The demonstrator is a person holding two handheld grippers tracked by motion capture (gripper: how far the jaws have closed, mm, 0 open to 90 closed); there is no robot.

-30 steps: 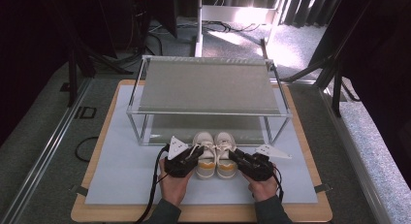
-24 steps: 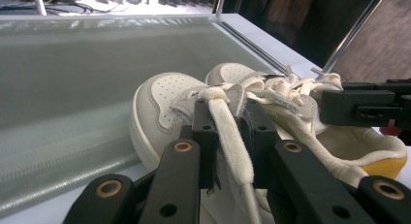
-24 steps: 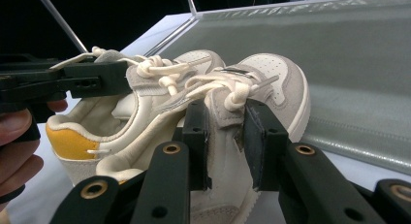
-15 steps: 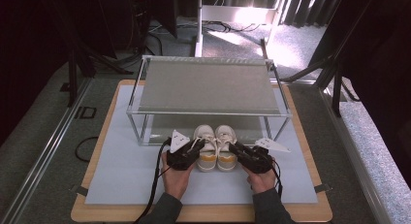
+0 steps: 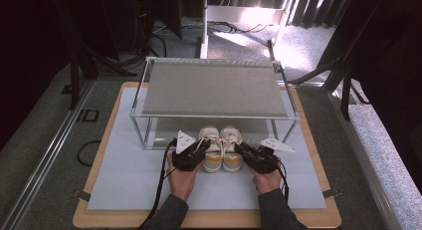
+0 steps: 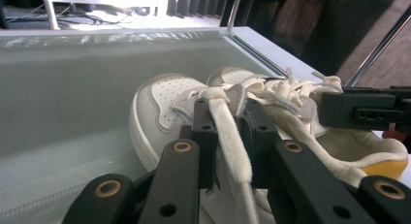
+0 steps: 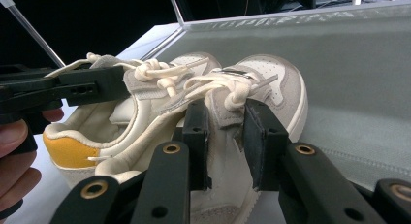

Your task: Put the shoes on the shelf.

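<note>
Under shelf [image 5: 214,88] front edge: two shoes [image 5: 221,149], grippers clamping tongues.

Wooden tabletop [image 5: 89,217] covered by a pale sheet [image 5: 124,175], taped at the near corners. Metal-framed shelf rack [image 5: 214,88] standing on the sheet toward the far side. Pair of cream shoes [image 5: 221,150] side by side, toes on the rack's lower grey shelf [image 6: 72,88].

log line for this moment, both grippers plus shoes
left gripper: shut on left shoe | right gripper: shut on right shoe | shoes: toes under rack
</note>
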